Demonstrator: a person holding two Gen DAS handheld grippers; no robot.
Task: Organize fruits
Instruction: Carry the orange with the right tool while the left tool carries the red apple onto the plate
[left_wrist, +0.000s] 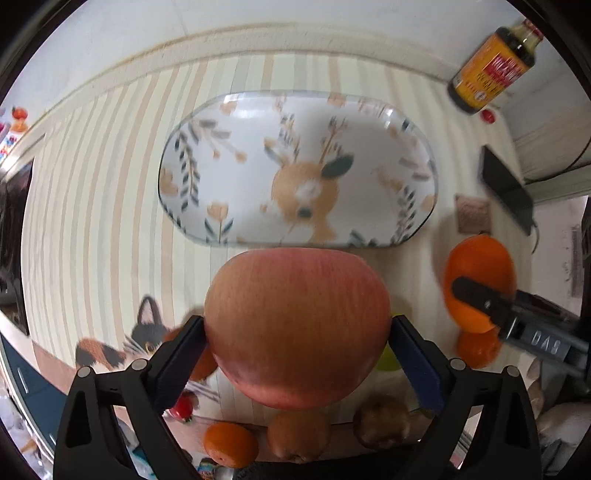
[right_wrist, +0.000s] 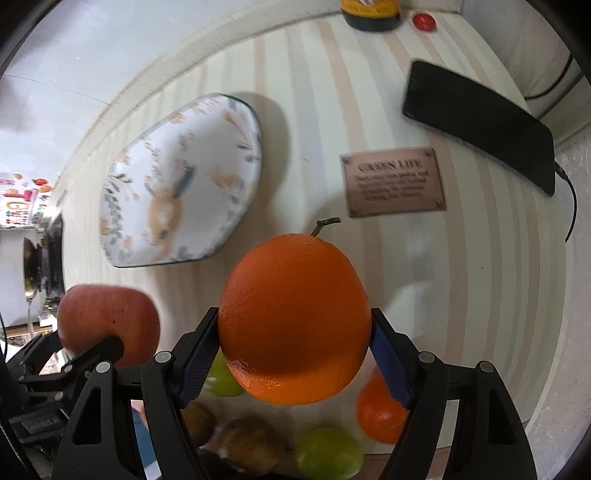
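Above striped cloth we pinch firm, smooth red apple and round orange at their widest girth.

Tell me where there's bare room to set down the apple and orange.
The deer plate holds nothing. Bare striped cloth lies left of it, and between plate and phone. Crowded: loose fruit beneath both claws.

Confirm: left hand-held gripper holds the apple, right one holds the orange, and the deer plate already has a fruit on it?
Not quite. The plate holds no fruit; the left wrist view shows its whole printed surface bare. The rest stands: the left hand-held gripper is clamped on the apple, and the right hand-held gripper grips the orange.
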